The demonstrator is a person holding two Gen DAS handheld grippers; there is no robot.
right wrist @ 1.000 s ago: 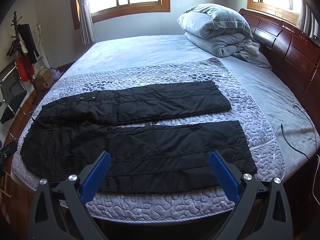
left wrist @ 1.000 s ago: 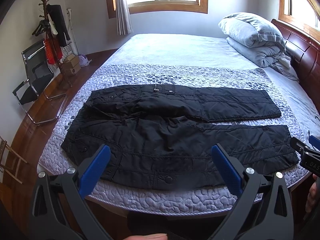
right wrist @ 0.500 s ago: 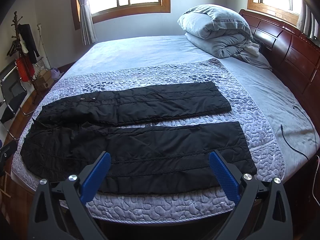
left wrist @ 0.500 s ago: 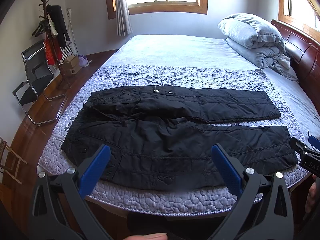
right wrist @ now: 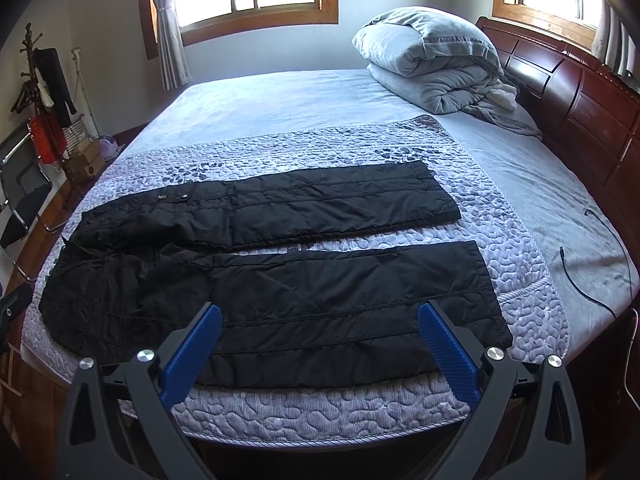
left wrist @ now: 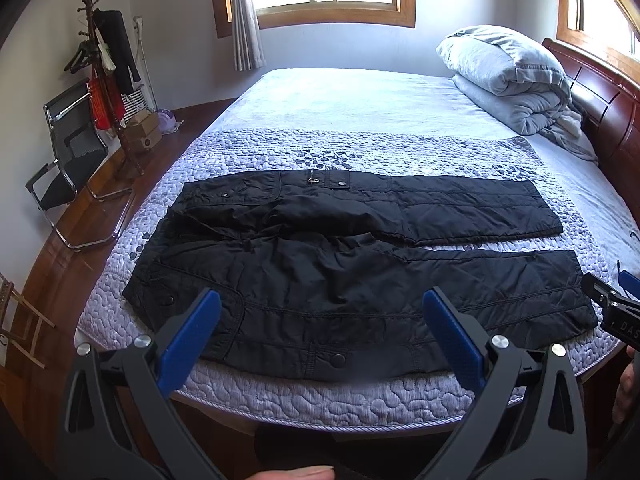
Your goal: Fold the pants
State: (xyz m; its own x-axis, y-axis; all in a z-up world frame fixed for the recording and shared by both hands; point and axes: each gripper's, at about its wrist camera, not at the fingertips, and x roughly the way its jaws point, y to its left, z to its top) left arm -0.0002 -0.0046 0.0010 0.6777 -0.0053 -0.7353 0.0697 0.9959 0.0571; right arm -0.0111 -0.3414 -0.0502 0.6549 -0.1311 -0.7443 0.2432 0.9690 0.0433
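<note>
Pants (left wrist: 360,280) flat on quilted bed cover (left wrist: 320,396), legs apart, unfolded | our left gripper (left wrist: 320,332) and right gripper (right wrist: 320,336) hover spread wide, holding nothing | we judge every fold remains

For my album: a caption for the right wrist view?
Open right gripper hovers over black quilted pants spread flat on bed.
</note>
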